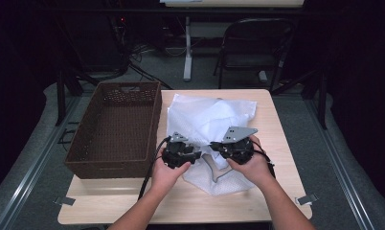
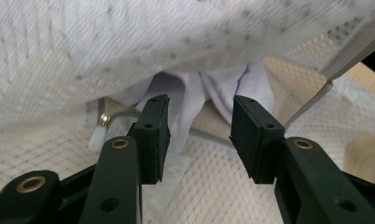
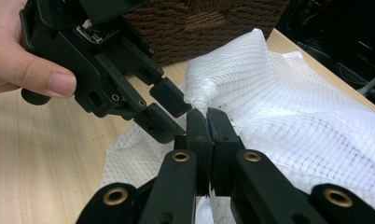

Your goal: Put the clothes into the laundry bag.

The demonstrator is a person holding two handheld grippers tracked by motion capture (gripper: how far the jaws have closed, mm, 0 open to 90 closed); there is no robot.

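Right gripper (image 3: 208,122) has its jaws pressed together on a raised fold of the white mesh bag (image 1: 207,122), near the middle of the table (image 1: 277,143). In the right gripper view the fabric goes up from the closed jaws like a small tent. Left gripper (image 2: 199,135) stands just beside it, with the jaws partly apart; a strip of light cloth (image 2: 188,109) hangs between its pads, but I cannot tell if the pads touch it. Under the mesh, a thin metal wire (image 1: 218,173) is visible near the front edge of the bag. The bag covers the centre of the table and reaches toward the far edge. At the left edge stands a brown woven basket (image 1: 115,128), close beside the bag.
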